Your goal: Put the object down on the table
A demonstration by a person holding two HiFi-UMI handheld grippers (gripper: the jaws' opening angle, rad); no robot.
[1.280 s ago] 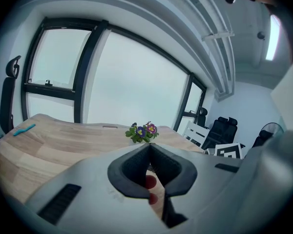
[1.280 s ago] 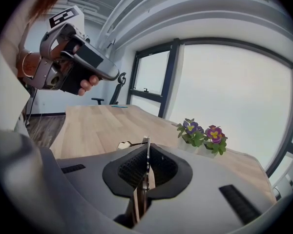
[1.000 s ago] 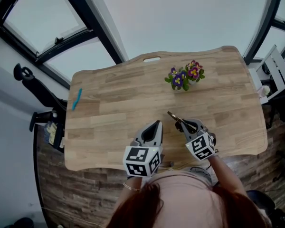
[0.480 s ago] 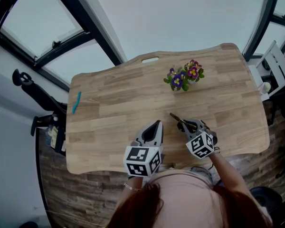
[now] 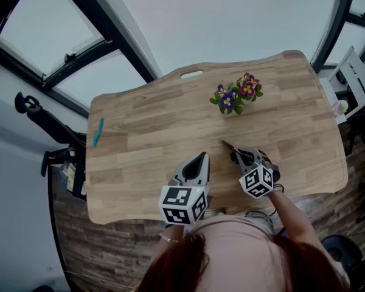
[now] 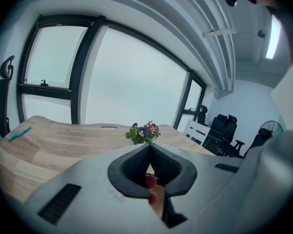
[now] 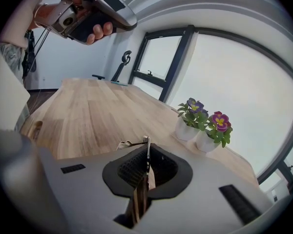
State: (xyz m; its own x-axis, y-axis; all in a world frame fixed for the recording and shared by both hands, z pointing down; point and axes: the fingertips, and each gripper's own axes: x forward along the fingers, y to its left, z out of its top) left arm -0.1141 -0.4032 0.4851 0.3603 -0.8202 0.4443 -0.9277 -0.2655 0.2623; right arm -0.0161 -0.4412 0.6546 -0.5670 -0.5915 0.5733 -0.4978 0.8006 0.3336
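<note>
Lowering of the thin metal tool (image 7: 147,152), clamped in the closed right claw (image 5: 239,157), is best done gently and flat onto bare worktop (image 5: 146,132) just short of the potted flowers (image 5: 234,97), before any release.

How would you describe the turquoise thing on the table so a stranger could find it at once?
Find the wooden table by the big windows. Go to its left end in the head view, far from the two potted flowers. There a slim turquoise stick lies alone near the edge: the only blue-green thing on the wood.
</note>
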